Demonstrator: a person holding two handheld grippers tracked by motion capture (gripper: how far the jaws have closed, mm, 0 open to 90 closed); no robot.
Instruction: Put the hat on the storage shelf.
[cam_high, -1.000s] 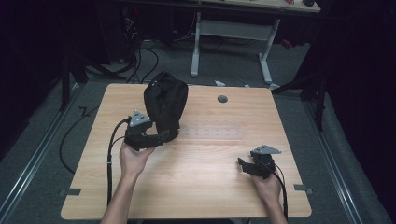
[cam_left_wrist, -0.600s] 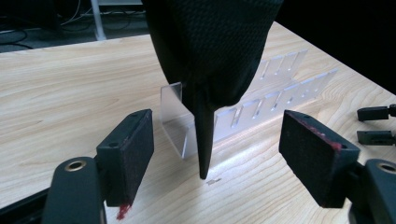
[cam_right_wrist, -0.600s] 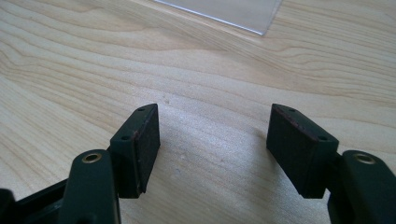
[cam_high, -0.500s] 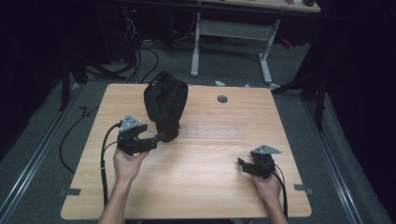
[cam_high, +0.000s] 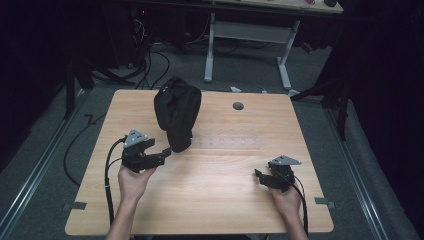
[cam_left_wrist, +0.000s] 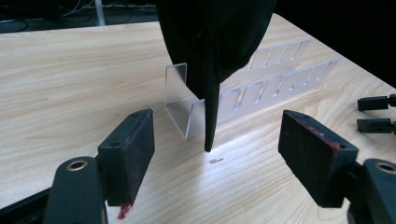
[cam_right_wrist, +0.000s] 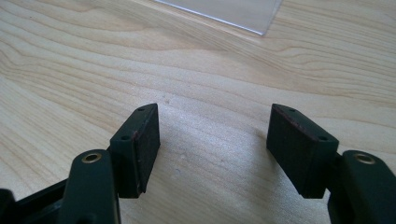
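Showing no writing: black bag (cam_high: 177, 115).

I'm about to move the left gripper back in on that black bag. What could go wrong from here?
1. The black bag stands slumped on the clear slotted rack; a push could topple it.
2. Closing the open left gripper low may catch the rack's end plate.
3. The light rack might slide on the table.

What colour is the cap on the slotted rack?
Black cap on the clear rack, best seen in the left gripper view.
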